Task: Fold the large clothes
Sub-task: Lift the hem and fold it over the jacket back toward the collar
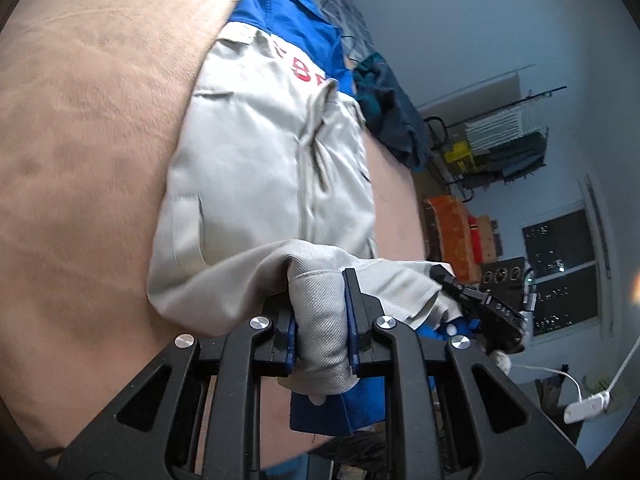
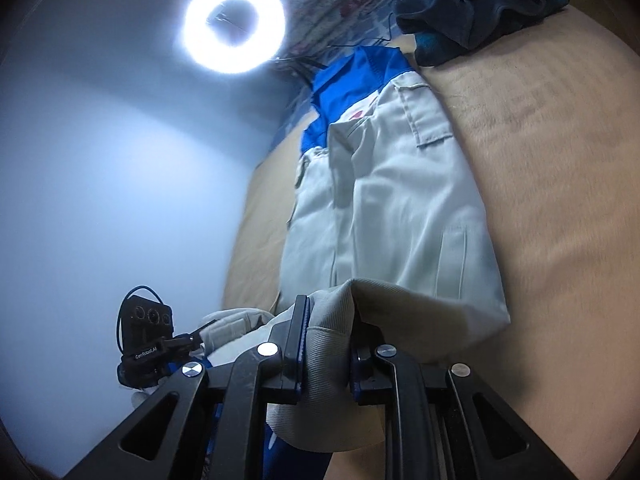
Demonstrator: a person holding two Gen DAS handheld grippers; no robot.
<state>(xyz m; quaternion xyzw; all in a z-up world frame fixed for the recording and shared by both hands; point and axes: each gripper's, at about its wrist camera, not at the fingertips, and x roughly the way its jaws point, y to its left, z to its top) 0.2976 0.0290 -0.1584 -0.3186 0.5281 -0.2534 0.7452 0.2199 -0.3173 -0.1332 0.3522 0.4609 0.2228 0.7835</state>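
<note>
I see my black angular left gripper (image 1: 320, 316) with blue pads, round silver screws; my right gripper (image 2: 326, 344) matches.

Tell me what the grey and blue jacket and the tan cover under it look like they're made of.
Jacket: seemingly a woven cotton-type twill, matte; fine diagonal ribs show where the left gripper pinches it, with stitched seams and pocket flaps. The exact fibre cannot be told.

Tan cover: probably a soft, short-pile fleece or plush, matte; its surface looks fuzzy with faint brushed streaks.

Pale wall (image 2: 100, 160), ring light (image 2: 235, 26) (glaring), dark window (image 1: 560, 268).
</note>
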